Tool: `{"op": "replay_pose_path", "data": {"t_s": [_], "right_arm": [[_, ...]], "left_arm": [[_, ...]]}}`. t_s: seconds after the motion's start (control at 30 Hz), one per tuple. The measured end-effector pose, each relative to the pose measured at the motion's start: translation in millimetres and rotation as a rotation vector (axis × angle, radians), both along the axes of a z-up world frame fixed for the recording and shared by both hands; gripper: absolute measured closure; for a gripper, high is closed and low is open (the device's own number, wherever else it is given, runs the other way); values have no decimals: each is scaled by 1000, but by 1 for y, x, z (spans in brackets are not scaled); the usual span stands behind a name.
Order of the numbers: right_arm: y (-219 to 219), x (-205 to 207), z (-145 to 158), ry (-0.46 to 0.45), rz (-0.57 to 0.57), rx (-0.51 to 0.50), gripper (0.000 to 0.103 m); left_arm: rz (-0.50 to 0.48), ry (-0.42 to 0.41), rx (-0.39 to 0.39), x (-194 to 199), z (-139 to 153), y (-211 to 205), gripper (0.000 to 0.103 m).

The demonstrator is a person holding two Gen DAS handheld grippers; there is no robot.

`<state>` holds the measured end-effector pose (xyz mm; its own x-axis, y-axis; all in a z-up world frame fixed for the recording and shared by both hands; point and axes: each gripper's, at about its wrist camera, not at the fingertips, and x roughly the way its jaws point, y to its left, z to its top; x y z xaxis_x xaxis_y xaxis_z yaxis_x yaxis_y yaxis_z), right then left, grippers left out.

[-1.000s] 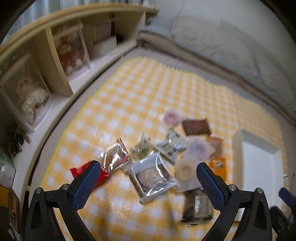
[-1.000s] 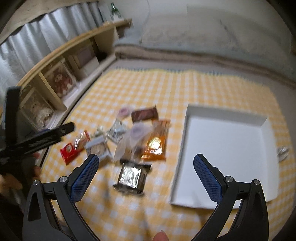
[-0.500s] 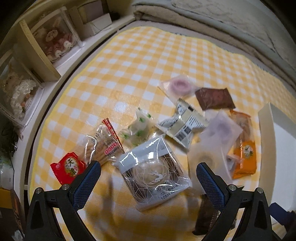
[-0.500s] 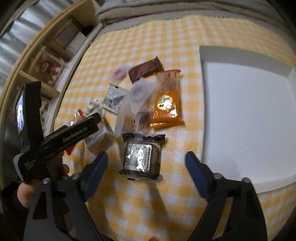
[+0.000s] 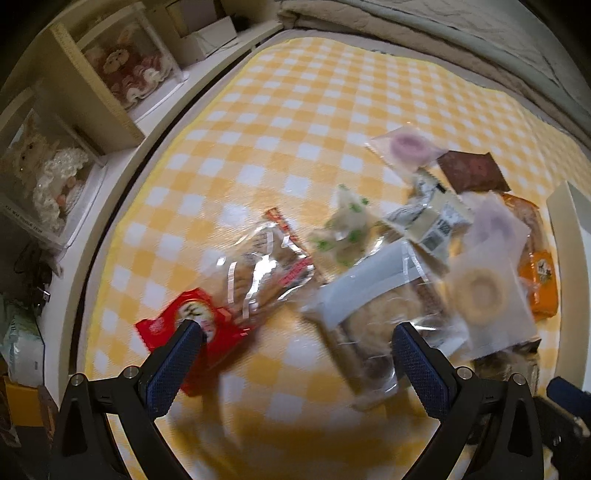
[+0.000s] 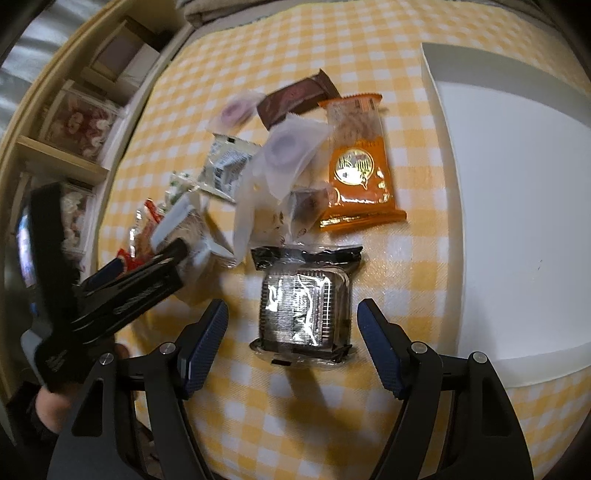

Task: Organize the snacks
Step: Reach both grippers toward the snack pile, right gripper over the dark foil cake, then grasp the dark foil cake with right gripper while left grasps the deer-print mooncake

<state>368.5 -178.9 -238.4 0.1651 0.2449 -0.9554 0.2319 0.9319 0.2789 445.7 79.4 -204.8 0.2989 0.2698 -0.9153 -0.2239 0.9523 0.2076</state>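
Observation:
Several wrapped snacks lie on a yellow checked cloth [image 5: 295, 110]. My left gripper [image 5: 295, 354] is open, low over a clear pack with a round pastry [image 5: 373, 314] and a red packet [image 5: 188, 325]. A clear cracker pack [image 5: 266, 269] lies between them. My right gripper [image 6: 291, 332] is open, its fingers either side of a dark foil-lined tray snack [image 6: 303, 302]. An orange packet [image 6: 358, 162], a brown packet [image 6: 295, 99] and translucent donut sachets [image 6: 288, 151] lie beyond. The left gripper [image 6: 129, 280] shows in the right wrist view.
A white shallow box [image 6: 517, 184] sits right of the snacks; its edge shows in the left wrist view [image 5: 569, 229]. Wooden shelves with boxed dolls [image 5: 122, 66] run along the left. Bedding [image 5: 443, 29] lies beyond the cloth.
Both grippers have dropped lower and closer to the snacks. The right one now straddles the dark tray snack; the left one has moved over the round pastry pack.

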Motion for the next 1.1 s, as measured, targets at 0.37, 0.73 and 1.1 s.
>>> {"op": "replay_pose_path", "data": {"t_s": [0.37, 0.73, 1.1], "right_arm": [[17, 7, -21, 38, 29, -16, 28], [15, 5, -29, 60, 79, -51, 46], [23, -9, -28, 120, 130, -74, 46]], "left_arm": [[62, -4, -234, 14, 8, 5, 0], [48, 44, -165, 21, -5, -29, 0], [-51, 135, -127, 8, -17, -23, 1]]}}
